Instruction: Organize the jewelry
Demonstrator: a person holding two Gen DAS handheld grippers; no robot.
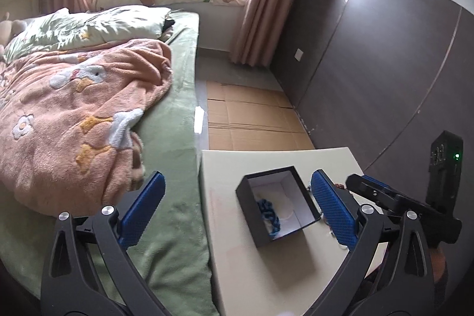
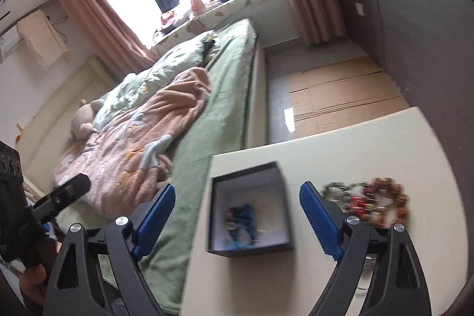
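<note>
Jewelry sits in two places: a blue chain [image 1: 269, 212] lies inside the open black box [image 1: 277, 205] at lower centre of the left wrist frame, while beaded bracelets [image 2: 370, 202] lie in a blurred heap on the cream table [image 2: 340, 138] at lower right of the right wrist frame, just beside the box. Left gripper [image 1: 237, 209] is spread wide and holds nothing. Right gripper [image 2: 234, 215] is likewise spread wide and empty above the box.

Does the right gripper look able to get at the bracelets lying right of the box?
Probably yes: the right gripper is open and empty, and the bracelets lie uncovered on the table beside its right finger.
</note>
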